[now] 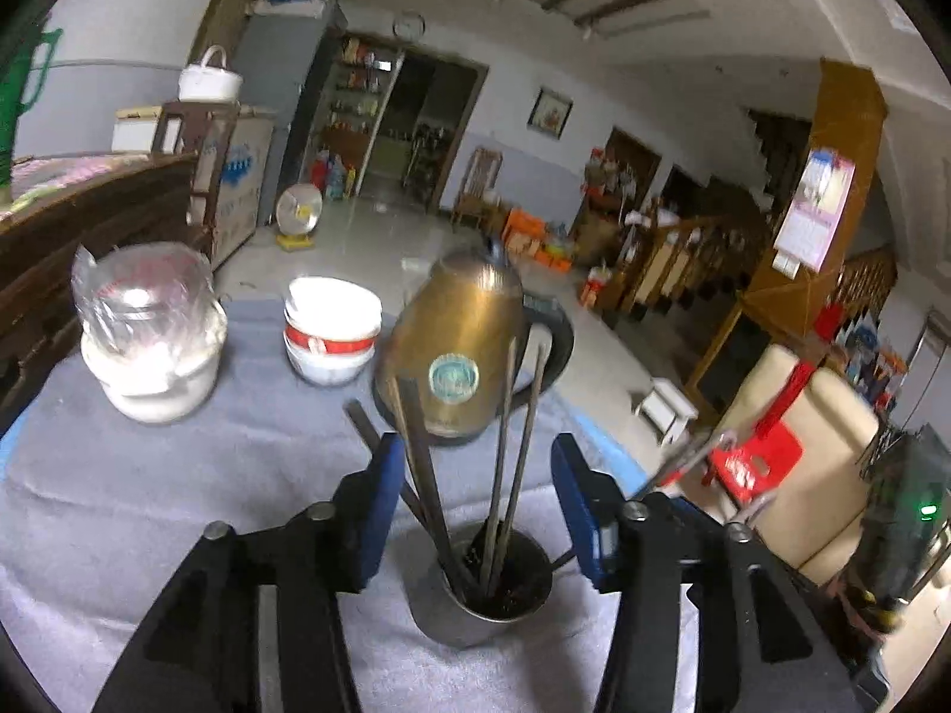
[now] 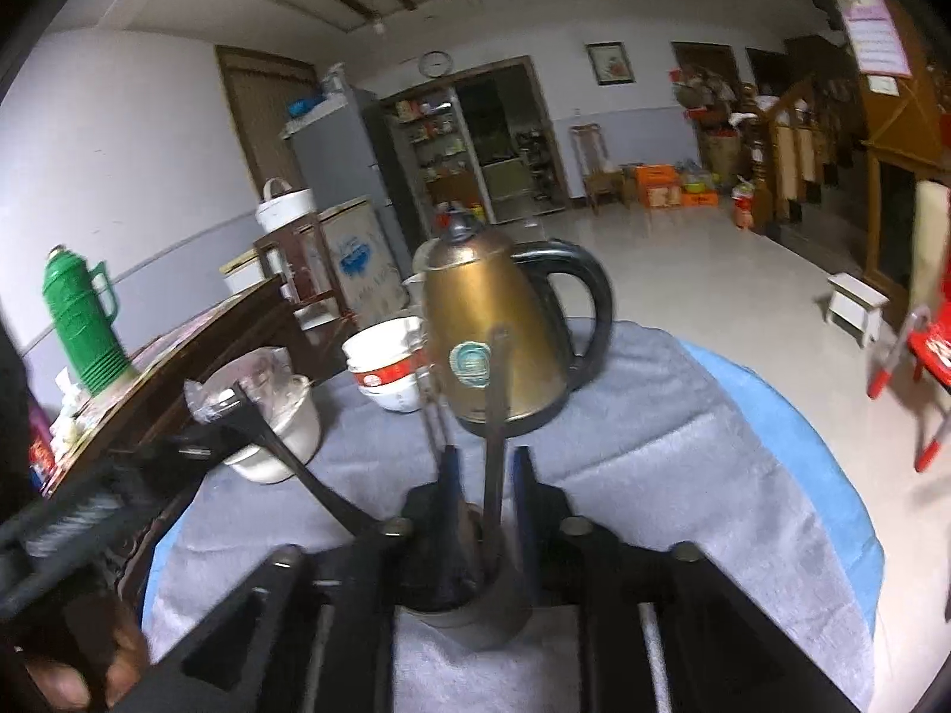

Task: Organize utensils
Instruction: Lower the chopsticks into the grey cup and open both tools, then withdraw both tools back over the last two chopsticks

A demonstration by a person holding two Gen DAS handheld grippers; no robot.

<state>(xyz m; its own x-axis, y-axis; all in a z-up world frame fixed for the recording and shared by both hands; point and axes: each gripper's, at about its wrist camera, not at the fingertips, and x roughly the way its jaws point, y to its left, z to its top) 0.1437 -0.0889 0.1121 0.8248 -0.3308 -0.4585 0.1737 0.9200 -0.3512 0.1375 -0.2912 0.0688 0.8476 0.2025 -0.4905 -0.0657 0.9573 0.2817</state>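
Crowding the grey cloth (image 1: pixel 148 505) beyond my tools are a brass kettle (image 1: pixel 457 344), stacked bowls (image 1: pixel 330 330) and a bagged jar (image 1: pixel 145 327). Just short of the kettle stands the metal cup (image 1: pixel 487 594), its chopsticks (image 1: pixel 514 445) upright, fanning slightly apart. My left gripper (image 1: pixel 469 505) gapes around them, touching nothing. My right gripper (image 2: pixel 484 505) is parted narrowly about one blurred chopstick (image 2: pixel 493 445); I cannot tell whether it touches.
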